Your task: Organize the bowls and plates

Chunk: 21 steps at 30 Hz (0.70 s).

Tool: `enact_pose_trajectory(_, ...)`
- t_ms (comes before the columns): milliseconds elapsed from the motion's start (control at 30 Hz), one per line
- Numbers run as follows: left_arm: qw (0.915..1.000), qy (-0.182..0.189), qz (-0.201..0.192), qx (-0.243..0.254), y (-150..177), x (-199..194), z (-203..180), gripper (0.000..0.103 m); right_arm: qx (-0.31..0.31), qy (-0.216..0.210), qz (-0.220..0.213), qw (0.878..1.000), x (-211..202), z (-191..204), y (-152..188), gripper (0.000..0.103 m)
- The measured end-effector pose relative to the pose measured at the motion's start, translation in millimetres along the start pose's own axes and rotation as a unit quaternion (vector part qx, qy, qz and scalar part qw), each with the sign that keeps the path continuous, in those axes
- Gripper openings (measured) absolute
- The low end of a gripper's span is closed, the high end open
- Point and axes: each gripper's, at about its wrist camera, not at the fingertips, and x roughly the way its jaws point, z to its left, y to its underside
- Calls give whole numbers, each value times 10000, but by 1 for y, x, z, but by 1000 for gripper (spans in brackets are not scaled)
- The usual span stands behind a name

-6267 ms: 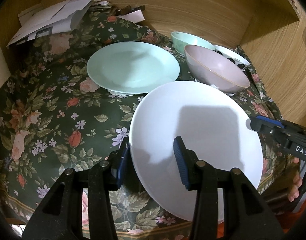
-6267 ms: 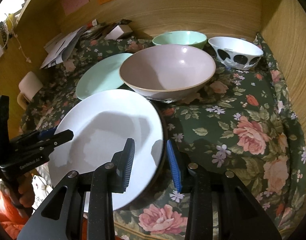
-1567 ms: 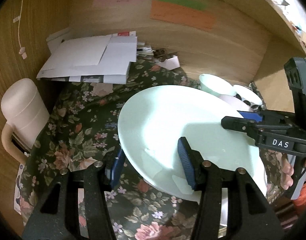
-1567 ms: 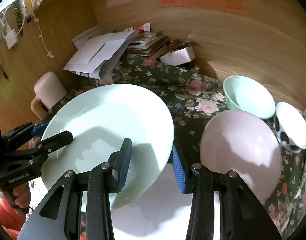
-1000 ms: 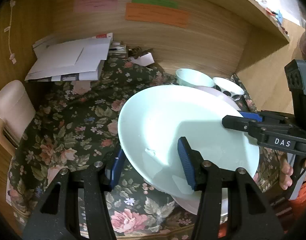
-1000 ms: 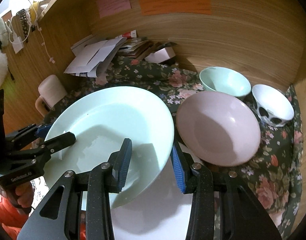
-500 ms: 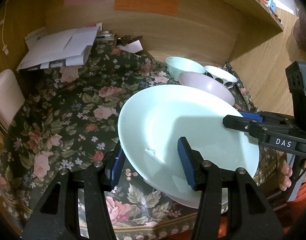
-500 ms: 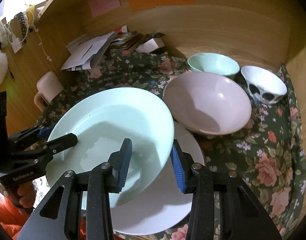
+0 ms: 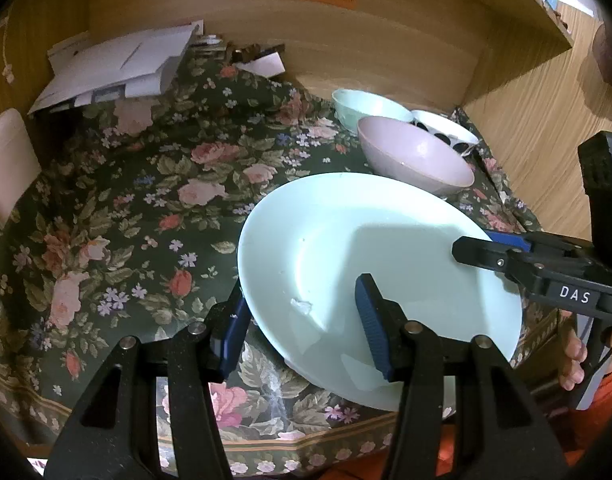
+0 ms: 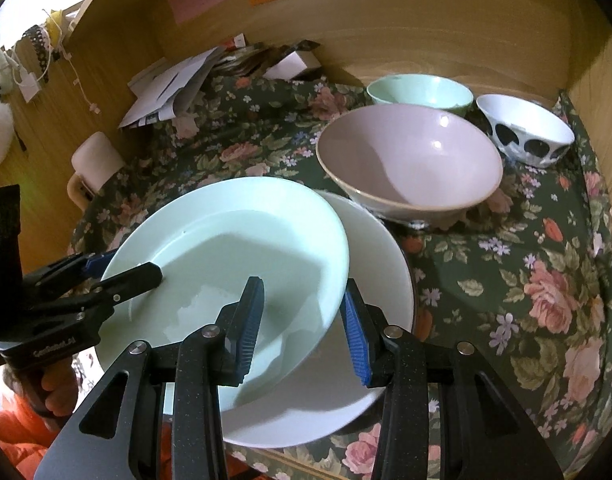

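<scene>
Lowered since a second ago, both grippers carry the round pale-green plate [image 10: 233, 248] just above the white plate [image 10: 370, 264]. Left gripper [image 9: 301, 320] and right gripper [image 10: 301, 320] each clamp its rim. Beyond stand the pink bowl [image 10: 410, 160], mint bowl [image 10: 418, 90] and spotted bowl [image 10: 526, 128].

Black claw [image 9: 301, 320], blue ribbed pads, orange sleeve [image 10: 13, 440].
</scene>
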Motion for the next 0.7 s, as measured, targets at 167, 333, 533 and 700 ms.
enact_pose_trajectory(167,9999,5,131,-3,1,10,-3,52,125,-11,63,9999,3,-6,7,36)
enact_pose_trajectory(333,9998,17,191,85,2,16,-10,52,261,38,88,9996,4,-12,12,36)
enact_pose_trajectory(533,9995,29,323,44,5,26,-10,52,393,18,131,9991,4,-18,14,36)
enact_pose_trajectory(700,9994,-6,339,41,5,28,-11,52,321,81,108,9994,3,-16,15,36)
